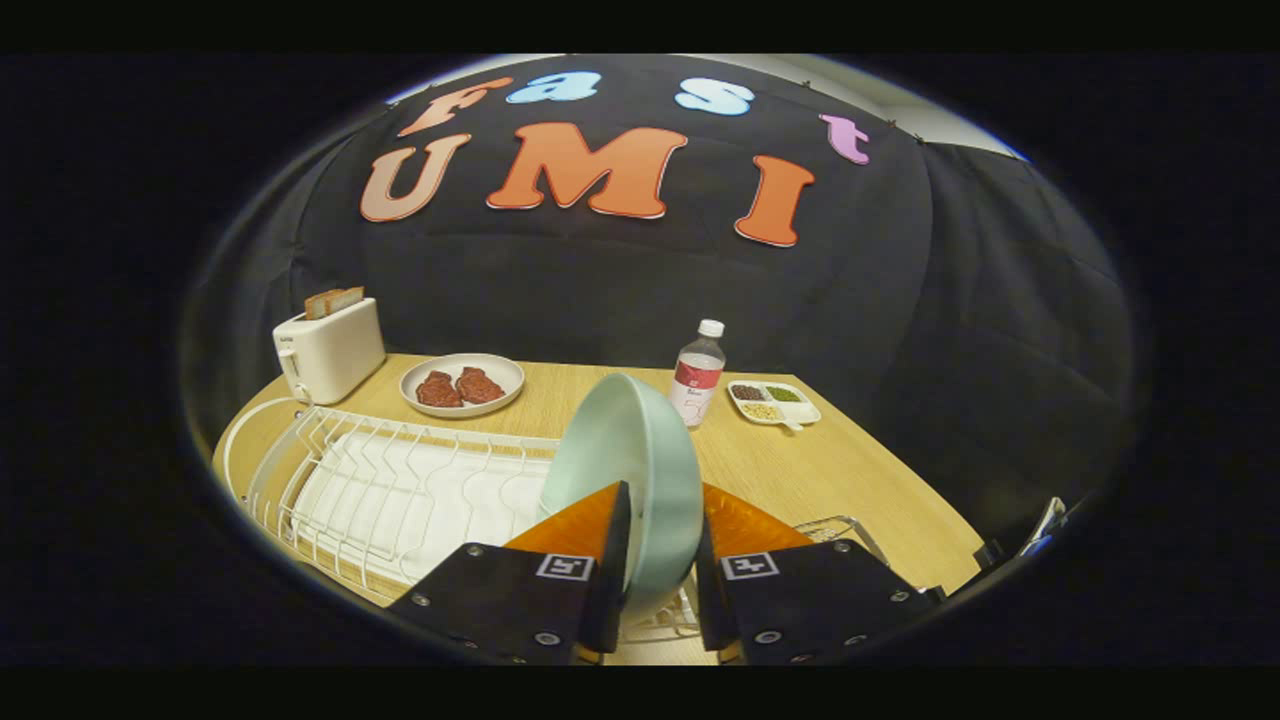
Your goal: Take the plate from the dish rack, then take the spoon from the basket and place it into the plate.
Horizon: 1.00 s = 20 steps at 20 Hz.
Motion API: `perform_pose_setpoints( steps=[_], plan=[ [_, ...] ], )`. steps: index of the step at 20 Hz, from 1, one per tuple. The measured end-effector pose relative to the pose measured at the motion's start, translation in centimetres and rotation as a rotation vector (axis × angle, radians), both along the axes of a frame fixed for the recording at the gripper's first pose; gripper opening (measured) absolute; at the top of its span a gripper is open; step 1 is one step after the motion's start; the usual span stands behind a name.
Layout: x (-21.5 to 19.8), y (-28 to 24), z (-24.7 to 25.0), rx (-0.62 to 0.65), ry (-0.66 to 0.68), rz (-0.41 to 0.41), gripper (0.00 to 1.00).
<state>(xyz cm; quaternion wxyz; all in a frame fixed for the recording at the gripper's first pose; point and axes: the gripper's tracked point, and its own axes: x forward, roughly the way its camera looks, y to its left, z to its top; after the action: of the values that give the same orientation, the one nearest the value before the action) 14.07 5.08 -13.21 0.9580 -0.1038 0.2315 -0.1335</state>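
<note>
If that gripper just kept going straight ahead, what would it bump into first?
The gripper is shut on the pale green plate, held on edge. Straight ahead, the water bottle probably comes first, though depth is hard to judge.

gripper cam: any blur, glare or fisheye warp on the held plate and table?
Gripper view: strong fisheye bend in the table edge and dish rack; plate, upright between the gripper fingers, is sharp with soft sheen, no harsh glare; lighting even, far bottle slightly soft.

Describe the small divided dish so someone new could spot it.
On the wooden table, beyond the gripper shut on the pale green plate, stands a clear plastic bottle. Just right of it lies the white divided dish, the only one with three compartments of dark, green and yellow bits.
</note>
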Motion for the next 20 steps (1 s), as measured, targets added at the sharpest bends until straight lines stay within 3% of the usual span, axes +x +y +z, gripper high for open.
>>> perform_pose_setpoints(
  steps=[3,9,17,20],
  plan=[
    [0.0,0.4,0.6,0.011,-0.004,-0.019,0.25],
    [0.3,1.8,3.1,-0.115,-0.037,0.007,0.21],
    [0.2,1.2,6.2,-0.23,-0.122,-0.013,0.21],
    [-0.6,1.8,7.8,-0.204,-0.156,0.006,0.21]
  ],
)
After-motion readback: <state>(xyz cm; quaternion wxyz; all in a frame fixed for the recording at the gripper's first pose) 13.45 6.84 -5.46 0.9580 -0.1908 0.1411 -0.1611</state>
